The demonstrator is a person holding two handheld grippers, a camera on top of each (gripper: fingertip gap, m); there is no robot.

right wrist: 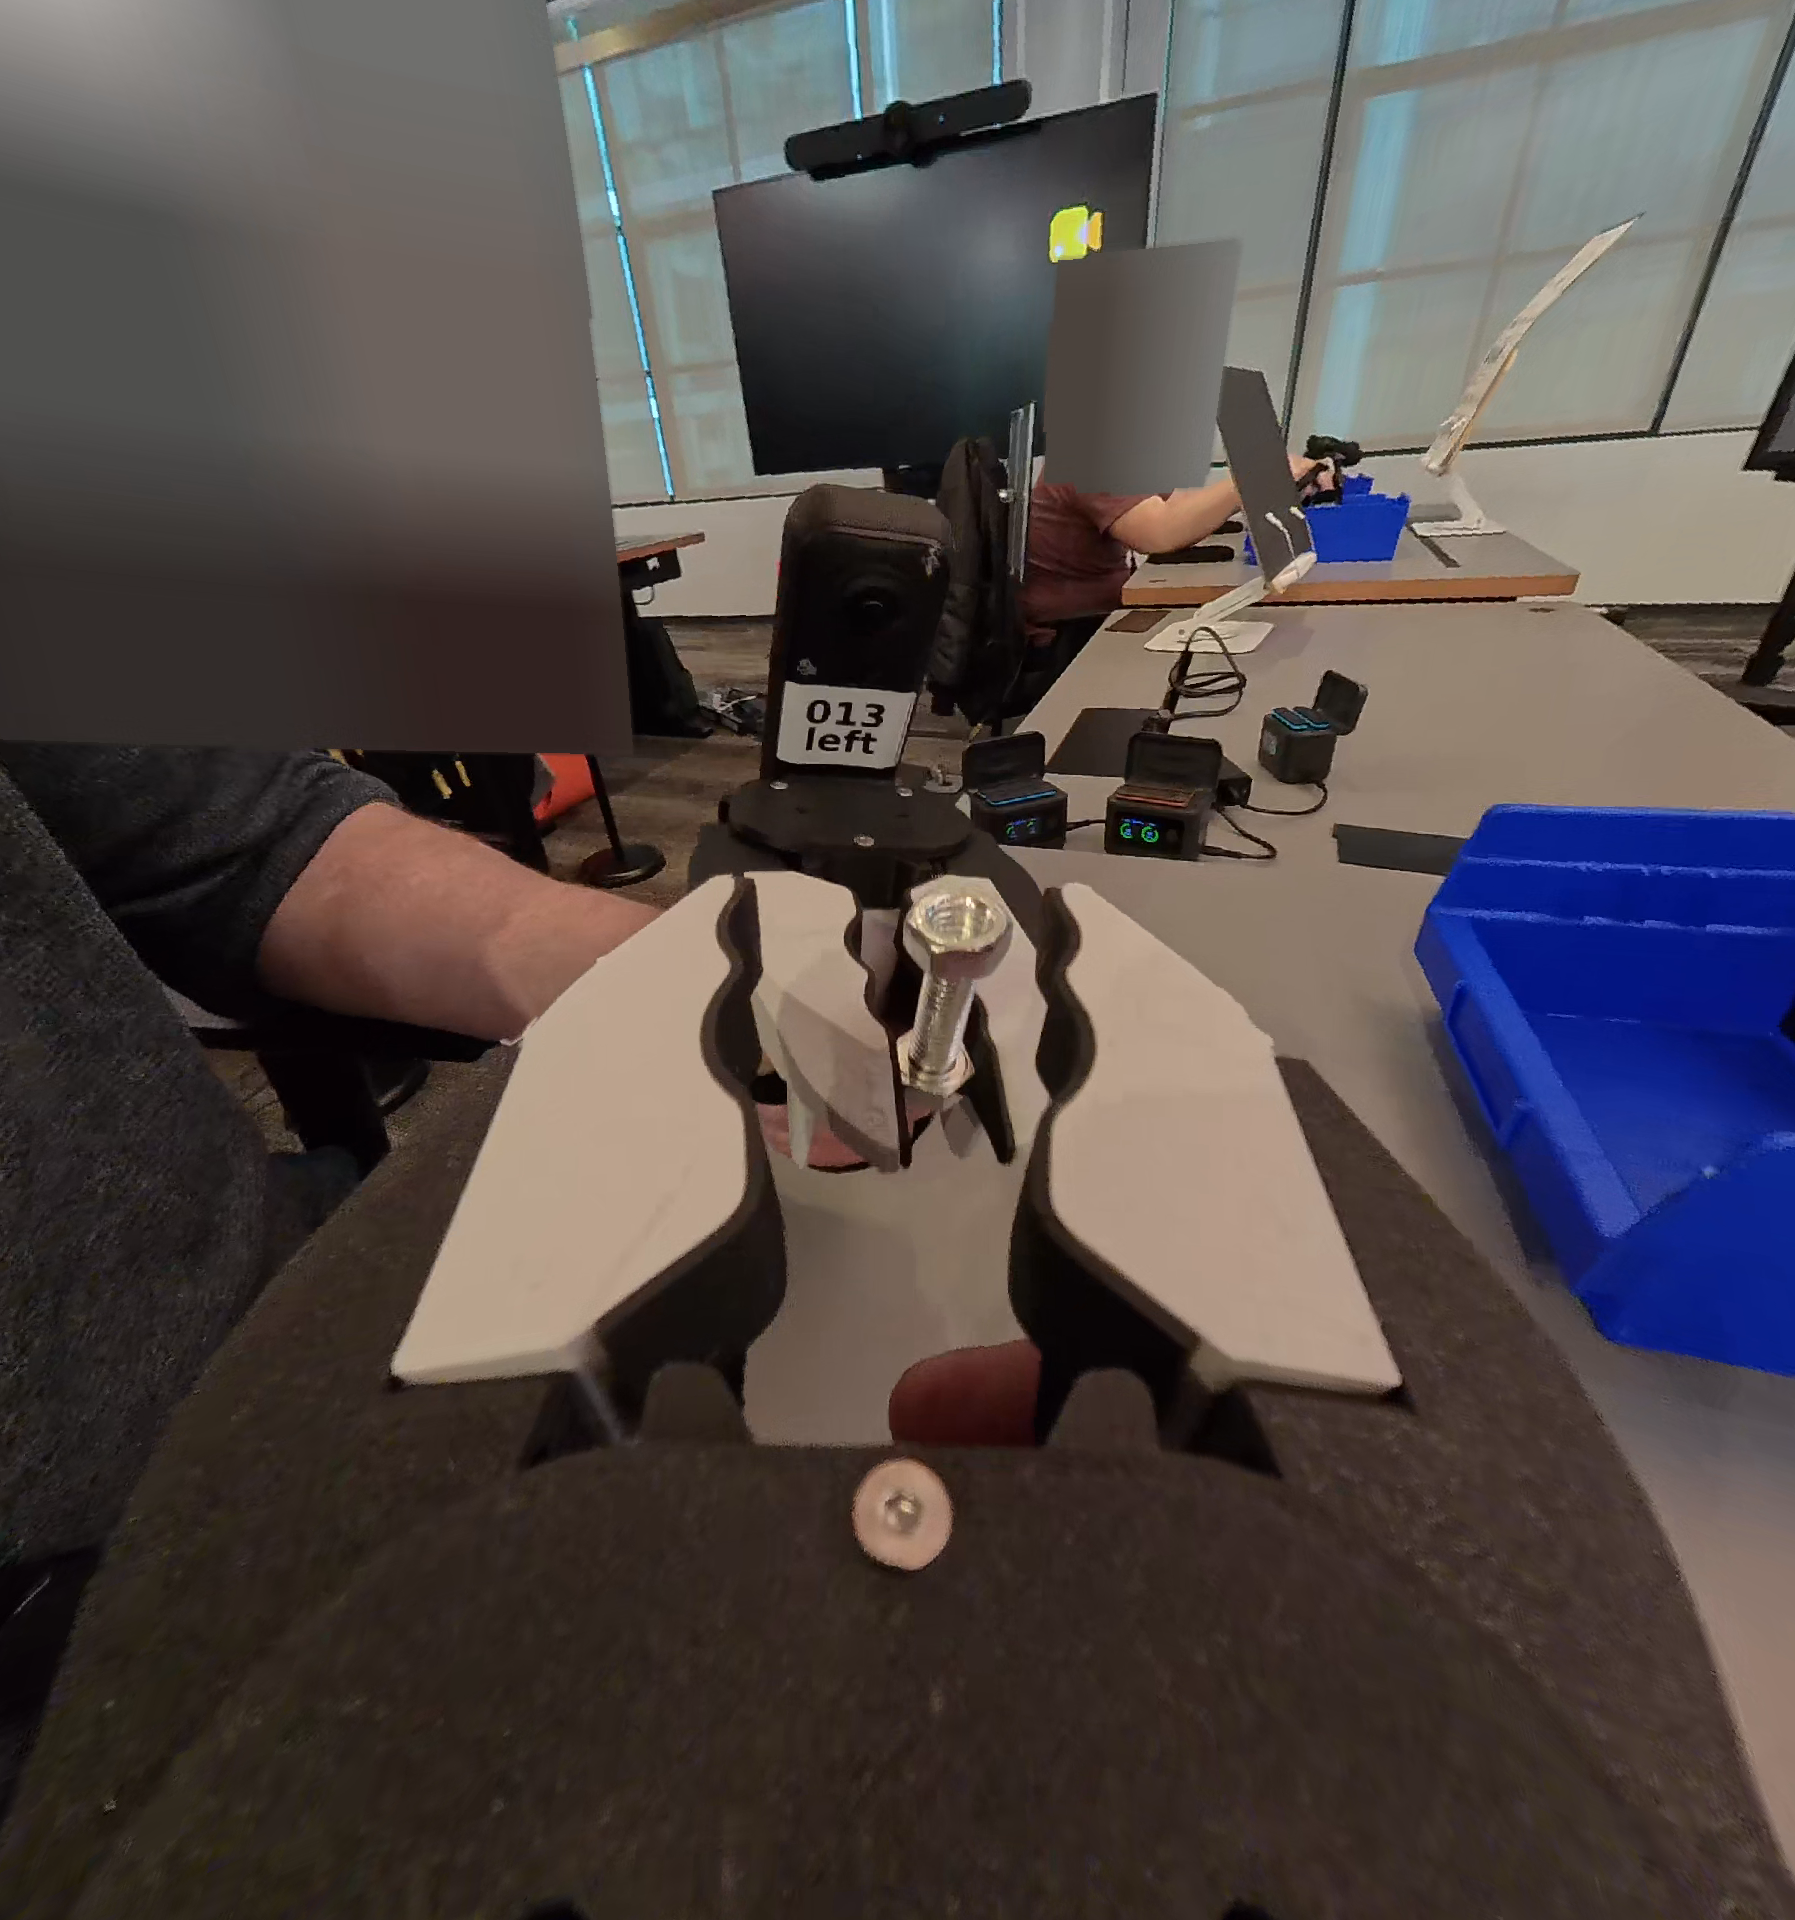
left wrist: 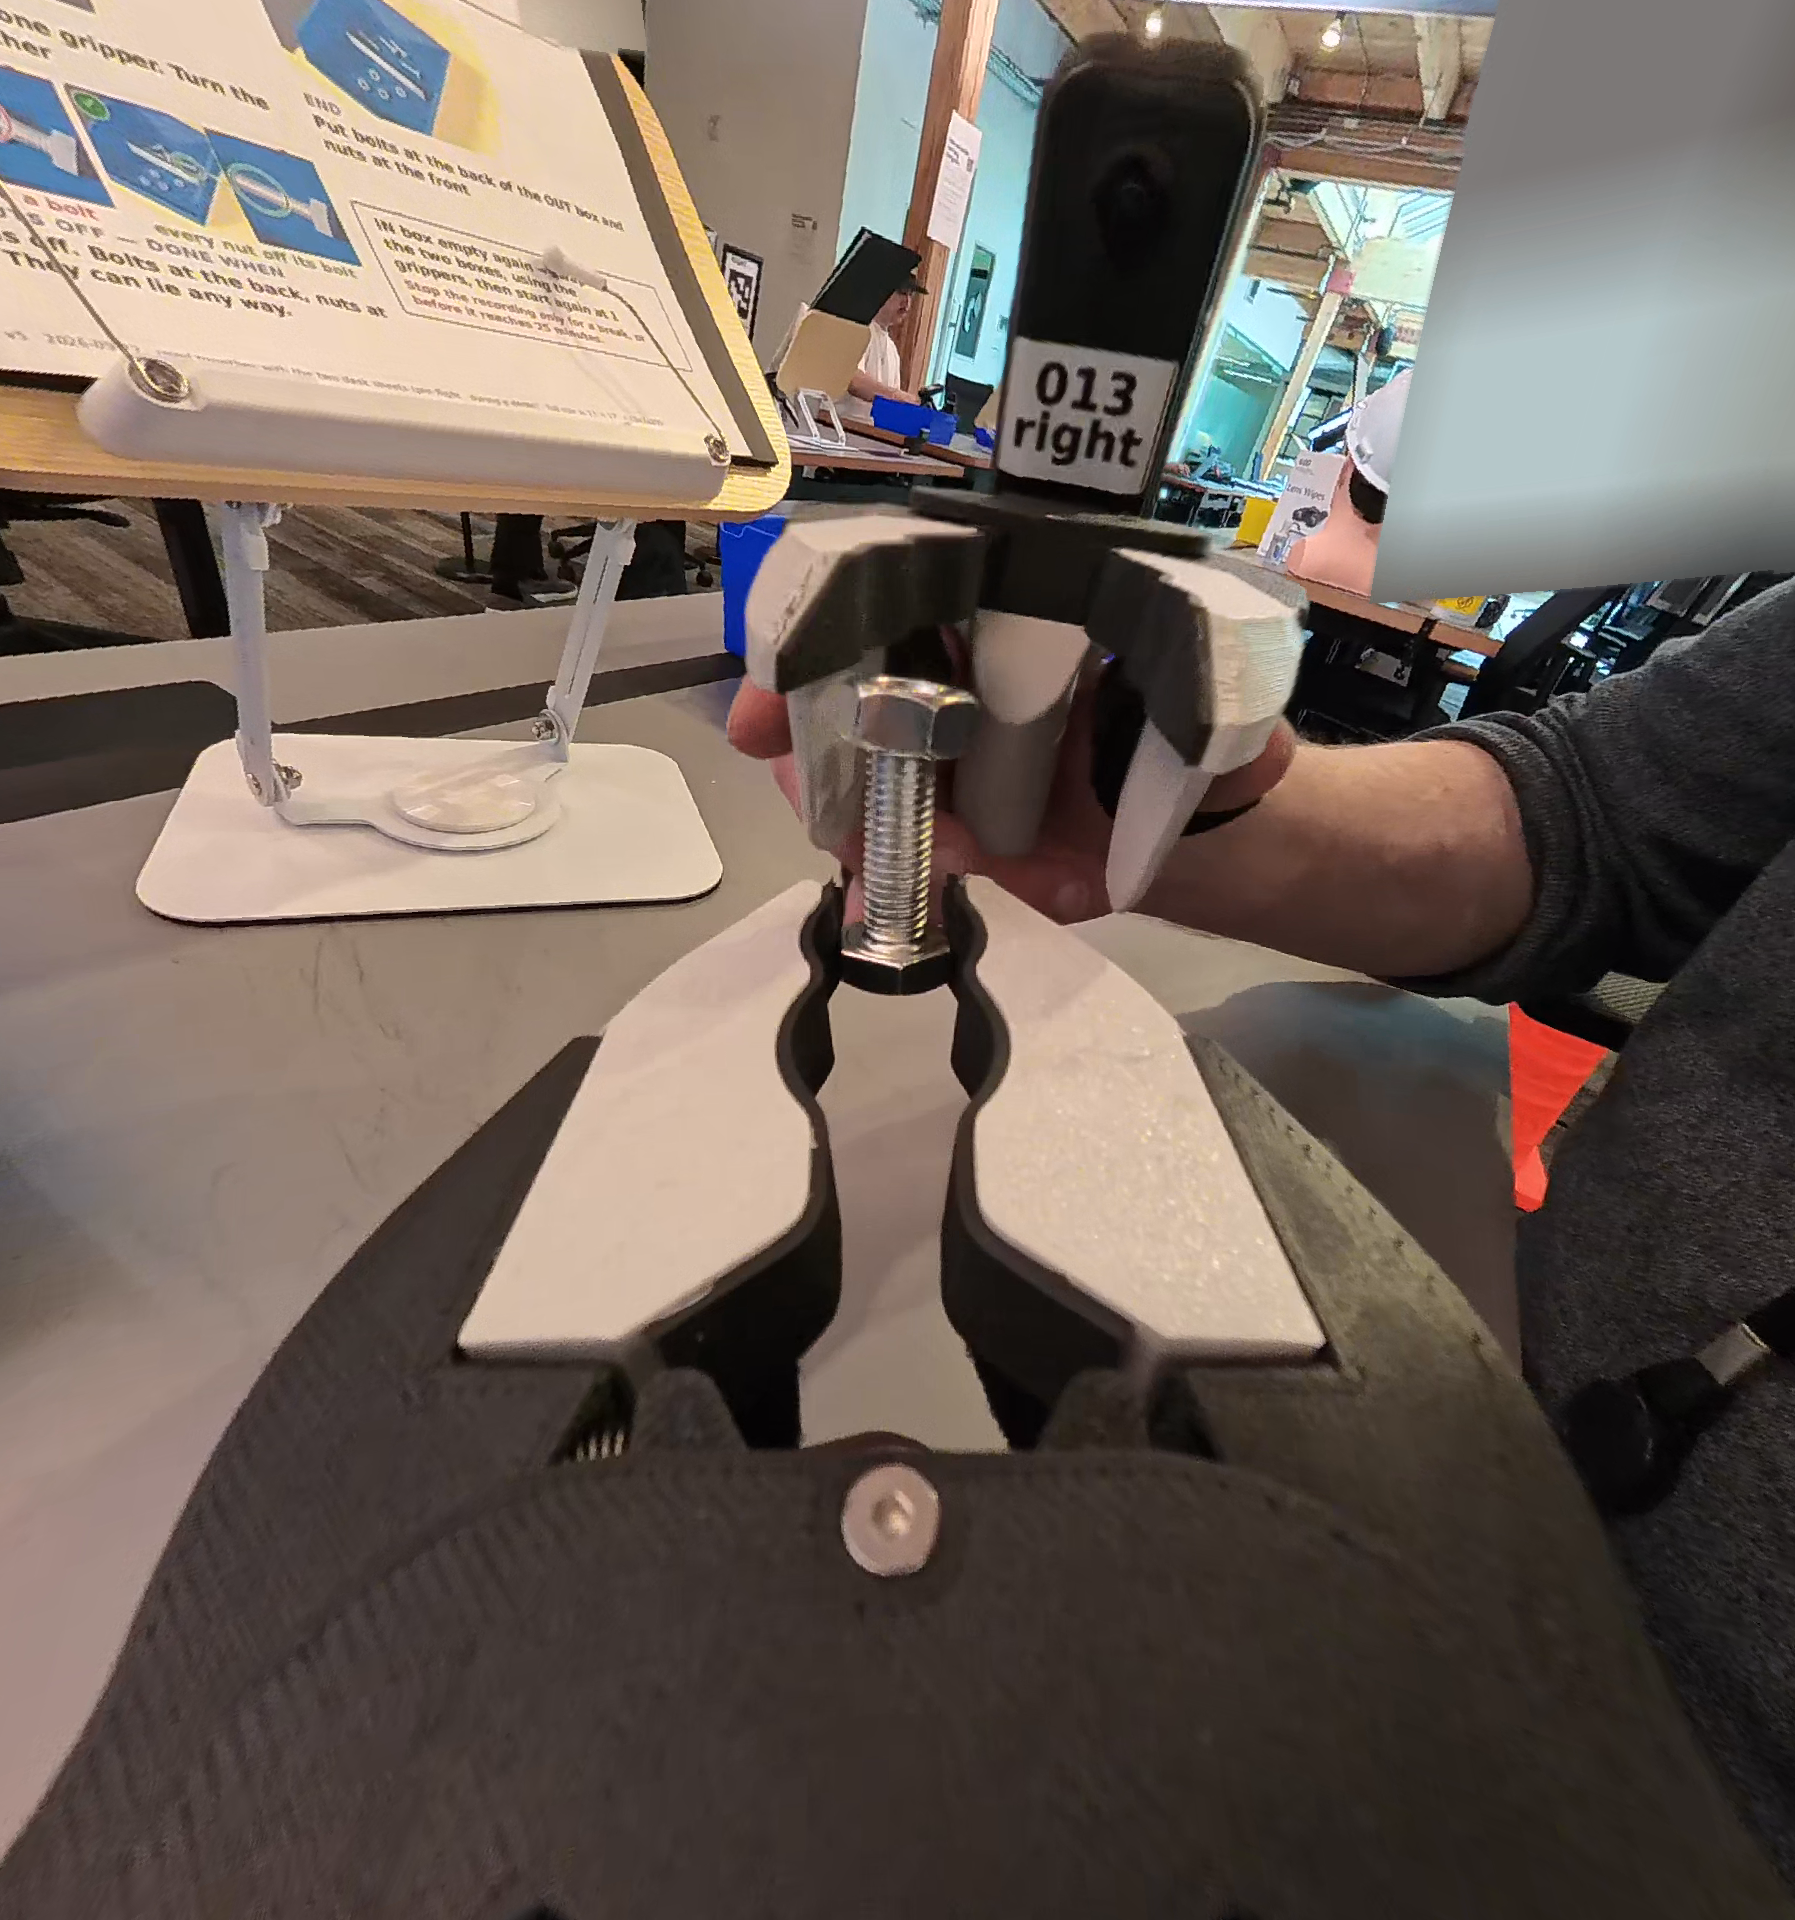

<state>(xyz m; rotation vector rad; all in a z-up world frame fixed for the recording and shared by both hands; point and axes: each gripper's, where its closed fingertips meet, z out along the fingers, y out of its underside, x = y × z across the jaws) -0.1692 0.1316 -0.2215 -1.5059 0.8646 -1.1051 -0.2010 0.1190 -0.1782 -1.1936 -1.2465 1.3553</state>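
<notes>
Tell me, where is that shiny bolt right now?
The bolt stands upright mid-frame in both views, its lower hex end clamped in the left gripper tips, its top between the open right gripper's fingers, above the grey table.

At your ten o'clock a white stand (left wrist: 425,821) props an instruction sheet (left wrist: 280,208) on the grey desk (left wrist: 249,1039); at three o'clock sits a blue bin (right wrist: 1651,1091), battery chargers (right wrist: 1153,800) beyond it.

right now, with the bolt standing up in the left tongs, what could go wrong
1. The left tongs pinch only one hex end of the bolt, so a side push may tip or drop it.
2. The right tongs stand open around the other hex end and may close off-centre and slip.
</notes>
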